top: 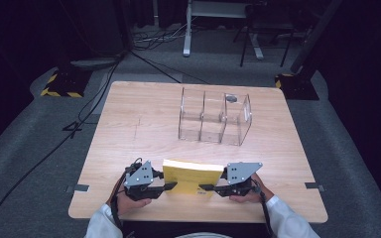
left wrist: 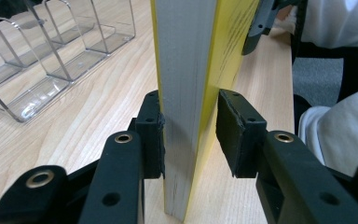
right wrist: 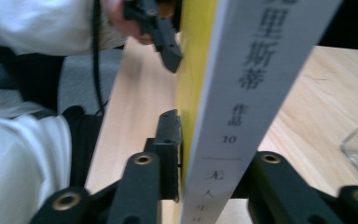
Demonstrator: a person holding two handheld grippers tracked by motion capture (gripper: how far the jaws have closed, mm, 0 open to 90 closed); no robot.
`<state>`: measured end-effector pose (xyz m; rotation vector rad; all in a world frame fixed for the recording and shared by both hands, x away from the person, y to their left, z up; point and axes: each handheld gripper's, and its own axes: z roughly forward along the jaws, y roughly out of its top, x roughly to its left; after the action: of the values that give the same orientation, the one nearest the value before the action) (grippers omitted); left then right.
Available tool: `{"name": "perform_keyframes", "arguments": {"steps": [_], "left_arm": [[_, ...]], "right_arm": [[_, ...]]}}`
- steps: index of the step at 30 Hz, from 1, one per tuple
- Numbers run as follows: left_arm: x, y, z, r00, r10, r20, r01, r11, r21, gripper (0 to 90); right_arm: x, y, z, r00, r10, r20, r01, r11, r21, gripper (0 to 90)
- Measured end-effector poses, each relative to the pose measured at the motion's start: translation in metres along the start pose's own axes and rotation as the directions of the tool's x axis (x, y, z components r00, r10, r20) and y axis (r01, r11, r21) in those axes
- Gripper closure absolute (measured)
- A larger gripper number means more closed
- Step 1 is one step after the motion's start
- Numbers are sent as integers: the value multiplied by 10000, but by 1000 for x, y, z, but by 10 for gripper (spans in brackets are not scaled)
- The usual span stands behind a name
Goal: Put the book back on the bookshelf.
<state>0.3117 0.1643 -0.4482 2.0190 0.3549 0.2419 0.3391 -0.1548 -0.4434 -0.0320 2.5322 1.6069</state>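
Note:
A yellow-covered book (top: 192,176) stands on edge near the table's front, between my two grippers. My left gripper (top: 171,187) straddles its page-edge end (left wrist: 186,93). One pad (left wrist: 151,135) touches the pages, while the other pad (left wrist: 235,135) sits a narrow gap off the yellow cover. My right gripper (top: 204,187) is shut on the spine end. In the right gripper view, its pad (right wrist: 170,154) presses the yellow cover, and the white spine (right wrist: 242,93) with printed characters hides the other pad.
A clear acrylic organiser (top: 213,116) with three compartments stands mid-table beyond the book, with a small dark object (top: 231,98) at its right compartment. The wooden table (top: 144,114) has bare room to the left. White sleeves (top: 287,218) come in at the front edge.

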Motion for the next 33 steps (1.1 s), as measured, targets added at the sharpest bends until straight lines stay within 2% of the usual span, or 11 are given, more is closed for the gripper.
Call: {"name": "perform_keyframes", "arguments": {"steps": [5, 12, 14, 15, 16, 21, 22, 27, 33], "left_arm": [[1, 2, 6, 9996, -115, -275, 113, 9999, -80, 639], [1, 12, 26, 10000, 39, 5, -39, 9999, -166, 650], [0, 13, 30, 10000, 36, 7, -36, 9998, -194, 649], [1, 16, 35, 9999, 147, -58, -148, 9998, -151, 644], [1, 16, 36, 9999, 72, -74, -74, 9998, -195, 637], [0, 16, 38, 9997, 132, -200, -136, 9997, -199, 596], [0, 16, 38, 9997, 104, -201, -108, 9997, -197, 593], [3, 17, 40, 9998, -53, -183, 49, 9997, -240, 589], [4, 18, 44, 9997, 11, -259, -18, 9996, -266, 559]], "right_arm": [[-1, -3, -1, 9984, 322, 460, -317, 9994, -123, 741], [-3, -9, -15, 9964, 552, 642, -533, 9981, -312, 714], [-3, -10, -16, 9959, 579, 690, -556, 9979, -339, 709], [-4, -10, -17, 9949, 501, 874, -476, 9984, -297, 720], [-4, -11, -18, 9946, 530, 893, -504, 9983, -305, 730], [-4, -14, -21, 9947, 622, 822, -597, 9977, -325, 743], [-2, -13, -21, 9946, 501, 904, -482, 9986, -236, 743], [-3, -13, -20, 9927, 575, 1057, -554, 9982, -225, 730], [-1, -15, -22, 9903, 687, 1205, -662, 9975, -247, 748]]}}
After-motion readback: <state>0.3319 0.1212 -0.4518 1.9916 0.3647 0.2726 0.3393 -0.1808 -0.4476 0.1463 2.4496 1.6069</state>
